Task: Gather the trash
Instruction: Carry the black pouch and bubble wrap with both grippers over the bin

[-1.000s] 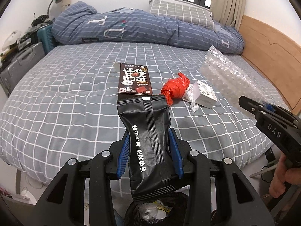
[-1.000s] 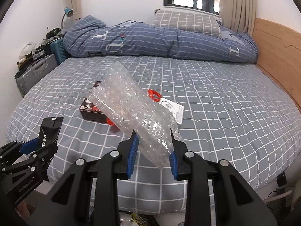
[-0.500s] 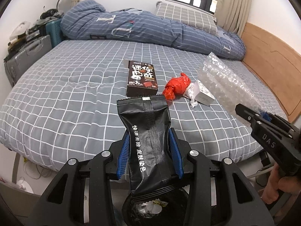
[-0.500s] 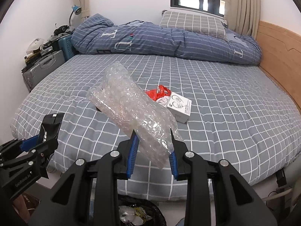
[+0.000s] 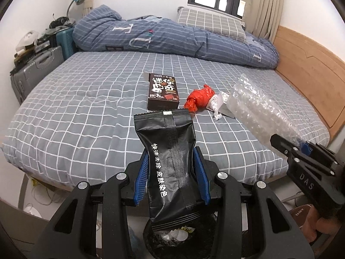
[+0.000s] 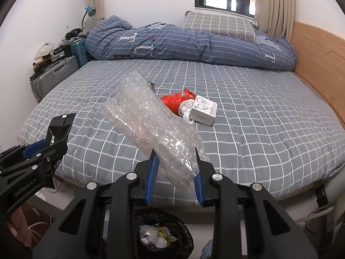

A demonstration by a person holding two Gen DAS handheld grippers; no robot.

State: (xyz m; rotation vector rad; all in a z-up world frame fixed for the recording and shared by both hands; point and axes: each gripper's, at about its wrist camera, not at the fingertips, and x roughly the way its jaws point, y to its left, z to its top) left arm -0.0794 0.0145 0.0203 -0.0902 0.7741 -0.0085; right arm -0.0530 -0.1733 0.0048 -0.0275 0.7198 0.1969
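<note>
We're pulling back from the bed point(image 5: 86, 112) now, both hands together, and over the last second the mattress edge has slid away while the black-lined bin point(image 6: 170, 220) on the floor has come into view under us. The left tool point(image 5: 171, 172) is clamped on the black sachet point(image 5: 170, 151), blue pads pinching its waist, and the lower end of the packet hangs right above the bin's mouth in the left wrist view. The right tool point(image 6: 175, 168) is closed on the bubble wrap point(image 6: 151, 125), which sticks up and to the left from between the pads; its bottom corner hangs in front of the bed's edge, with the bin just below in that view. So we'd say two pieces of trash are lifted and nearly at the drop point; letting go looks like the next call, the sachet first since it seems better lined up. On the bed there's more to fetch: the dark box point(image 5: 163, 93), the red bag point(image 5: 199, 99), the crumpled white paper point(image 6: 185, 109) and the small white box point(image 6: 202, 111), all clustered near the middle.
</note>
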